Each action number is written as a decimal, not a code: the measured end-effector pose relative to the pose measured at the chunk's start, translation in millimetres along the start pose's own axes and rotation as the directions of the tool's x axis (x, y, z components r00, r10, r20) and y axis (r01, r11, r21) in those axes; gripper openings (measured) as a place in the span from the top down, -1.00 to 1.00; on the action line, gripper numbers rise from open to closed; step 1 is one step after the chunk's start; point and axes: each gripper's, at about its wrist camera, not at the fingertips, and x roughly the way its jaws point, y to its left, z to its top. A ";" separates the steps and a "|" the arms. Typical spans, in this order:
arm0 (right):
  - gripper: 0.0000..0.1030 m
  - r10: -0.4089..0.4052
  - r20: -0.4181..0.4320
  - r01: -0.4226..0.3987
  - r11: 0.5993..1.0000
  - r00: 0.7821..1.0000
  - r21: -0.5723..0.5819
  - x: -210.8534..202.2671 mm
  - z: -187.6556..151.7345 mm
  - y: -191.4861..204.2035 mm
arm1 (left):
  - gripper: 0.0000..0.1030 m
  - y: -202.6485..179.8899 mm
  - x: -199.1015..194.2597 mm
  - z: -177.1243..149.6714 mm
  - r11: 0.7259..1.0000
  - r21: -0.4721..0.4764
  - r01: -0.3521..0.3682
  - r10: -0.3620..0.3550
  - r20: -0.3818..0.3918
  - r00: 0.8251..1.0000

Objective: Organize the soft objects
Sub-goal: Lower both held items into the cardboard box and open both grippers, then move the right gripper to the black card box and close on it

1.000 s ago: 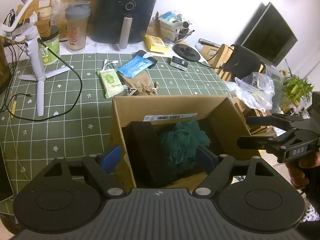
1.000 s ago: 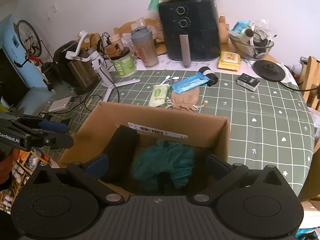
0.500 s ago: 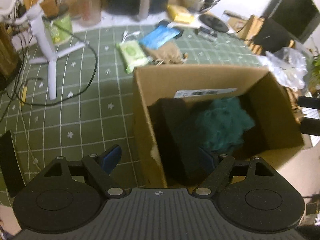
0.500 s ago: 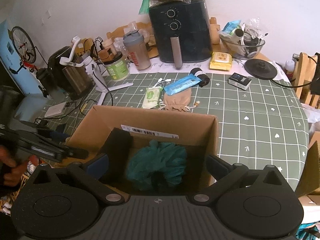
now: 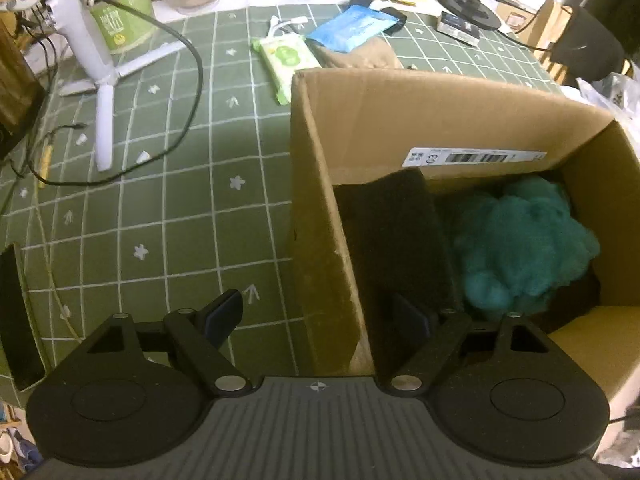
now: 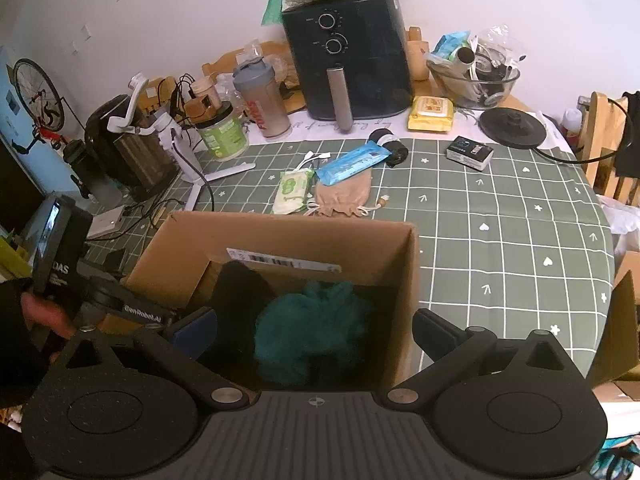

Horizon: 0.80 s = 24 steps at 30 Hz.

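Cardboard box [image 5: 404, 120] is sitting on the green checked tabletop [image 5: 160, 208], and inside it we are seeing a teal mesh pouf [image 5: 520, 248] beside a black foam block [image 5: 396, 236]. We are holding the left gripper [image 5: 320, 316] astride the box's left wall, fingers spread, one outside and one inside. We are hovering the right gripper [image 6: 314, 330] over the box's near right corner, fingers spread wide and gripping nothing.
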 end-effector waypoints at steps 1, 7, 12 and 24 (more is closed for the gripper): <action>-1.00 0.001 0.001 -0.001 1.000 1.000 0.001 0.4 0.8 -0.7 | -0.60 -0.9 -0.4 1.1 1.000 0.007 -0.009 0.009 0.003 1.000; -1.00 0.003 0.003 -0.003 1.000 1.000 0.000 3.7 7.2 -5.5 | -0.60 -2.4 -2.9 7.5 0.999 0.012 -0.033 0.033 -0.019 0.999; -1.00 0.001 0.004 -0.001 1.000 1.000 -0.002 6.2 14.2 -11.9 | -0.60 1.1 -23.9 13.2 1.000 -0.023 0.013 -0.013 0.031 0.999; -1.00 -0.008 0.017 0.008 1.000 1.000 -0.015 12.0 40.3 -30.4 | -0.60 -1.5 -41.4 37.9 0.995 -0.036 0.094 -0.090 0.100 0.991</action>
